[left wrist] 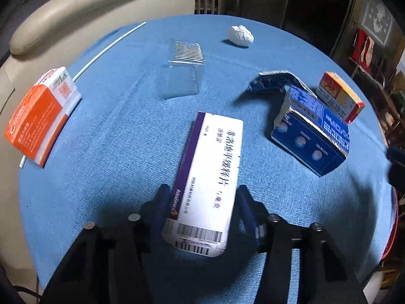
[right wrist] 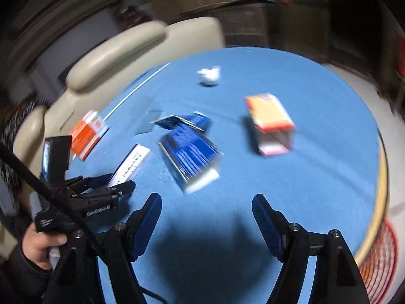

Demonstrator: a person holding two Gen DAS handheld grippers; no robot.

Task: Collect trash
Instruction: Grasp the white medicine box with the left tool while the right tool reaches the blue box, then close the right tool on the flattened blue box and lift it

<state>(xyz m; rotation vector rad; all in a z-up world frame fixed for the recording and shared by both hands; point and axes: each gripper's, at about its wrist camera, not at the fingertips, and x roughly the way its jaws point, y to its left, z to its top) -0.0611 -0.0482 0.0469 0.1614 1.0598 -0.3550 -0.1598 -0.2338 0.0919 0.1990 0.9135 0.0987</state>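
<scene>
white and purple medicine box sits pinched between blue pads. torn blue carton, orange box, crumpled paper ball and clear plastic container lie scattered on the blue cloth.

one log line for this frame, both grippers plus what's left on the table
left gripper: jaws shut on white box | right gripper: open, empty | left on table: blue box, orange box, paper ball

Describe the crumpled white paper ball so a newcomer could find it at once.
Start at the round blue table beside the cream chair. Look to its far edge, beyond the clear plastic box. The paper ball lies there alone, the only white, wrinkled lump among printed cartons.
</scene>
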